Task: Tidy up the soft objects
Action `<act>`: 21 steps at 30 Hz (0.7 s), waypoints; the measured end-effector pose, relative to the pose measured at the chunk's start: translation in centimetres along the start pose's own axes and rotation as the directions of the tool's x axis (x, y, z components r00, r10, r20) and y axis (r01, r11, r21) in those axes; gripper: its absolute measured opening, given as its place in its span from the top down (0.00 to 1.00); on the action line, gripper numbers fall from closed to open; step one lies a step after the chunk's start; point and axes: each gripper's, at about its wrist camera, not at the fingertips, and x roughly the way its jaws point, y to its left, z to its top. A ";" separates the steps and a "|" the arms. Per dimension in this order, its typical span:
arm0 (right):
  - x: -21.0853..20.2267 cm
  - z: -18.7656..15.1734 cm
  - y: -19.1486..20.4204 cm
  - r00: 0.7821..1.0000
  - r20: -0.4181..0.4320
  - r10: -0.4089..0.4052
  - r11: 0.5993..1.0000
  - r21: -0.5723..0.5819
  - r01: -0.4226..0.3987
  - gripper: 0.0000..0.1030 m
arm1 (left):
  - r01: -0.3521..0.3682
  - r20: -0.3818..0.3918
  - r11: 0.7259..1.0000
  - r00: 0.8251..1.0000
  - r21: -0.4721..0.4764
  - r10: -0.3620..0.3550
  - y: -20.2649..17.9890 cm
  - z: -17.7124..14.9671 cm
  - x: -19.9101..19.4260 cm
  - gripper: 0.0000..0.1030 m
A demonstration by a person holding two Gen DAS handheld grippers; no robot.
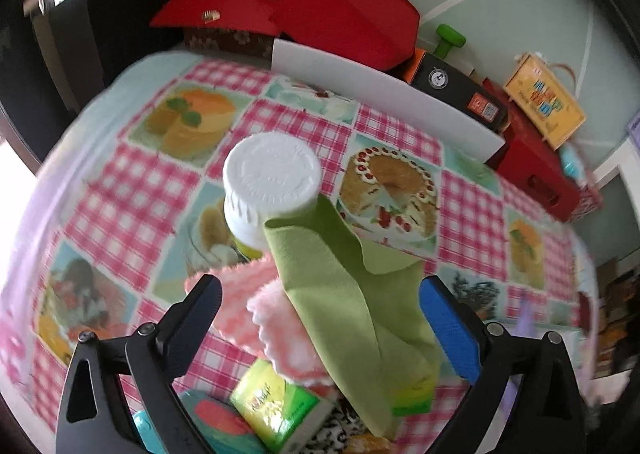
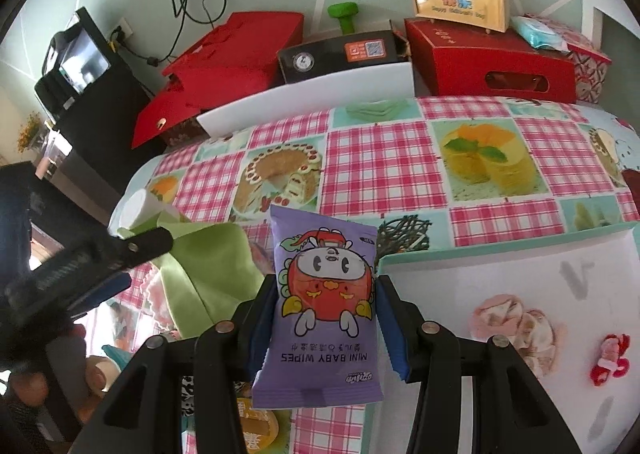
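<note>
The bench (image 2: 384, 157), under its pink checked cloth printed with cakes, fills both views, with red boxes (image 2: 488, 57) stacked along its far edge at twelve o'clock. In the right wrist view a white tray (image 2: 500, 286) with a teal rim lies at four o'clock, already holding a pale pink puff (image 2: 516, 326) and a small red trinket (image 2: 608, 360). The right gripper (image 2: 324, 310) has its jaws clamped on a purple pack of baby wipes (image 2: 324, 294), held upright just left of the tray's corner. In the left wrist view the left gripper (image 1: 320, 314) stands with jaws wide apart and nothing pressed between them; a green cloth (image 1: 340, 274) drapes from a white-capped bottle (image 1: 272, 181) at eleven o'clock, over a pink fluffy cloth (image 1: 248, 298), with a green tissue pack (image 1: 280, 406) at six o'clock. The likely trouble: the wipes pack is slick and pinched only at its sides, so it could slip or twist before reaching the tray. If the left jaws tug the green cloth, the bottle may well topple.
</note>
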 end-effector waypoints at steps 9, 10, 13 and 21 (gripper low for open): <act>-1.4 0.3 -0.8 0.999 0.035 0.001 1.000 0.020 -0.001 0.51 | -0.026 -0.048 1.000 0.999 0.011 0.026 -0.6 -0.3 2.7 0.61; -1.5 0.3 -1.0 0.999 0.037 0.000 1.000 0.024 -0.001 0.51 | -0.023 -0.057 1.000 0.998 0.008 0.024 -0.6 -0.4 3.0 0.65; -1.6 0.4 -1.3 0.999 0.037 0.002 0.999 0.033 -0.003 0.51 | 0.024 -0.065 1.000 0.998 -0.018 -0.025 -0.2 -0.5 3.4 0.82; -1.9 0.4 -1.6 0.999 0.043 0.007 0.999 0.045 -0.009 0.51 | 0.111 -0.037 0.992 0.993 -0.052 -0.113 0.3 -0.4 2.1 0.89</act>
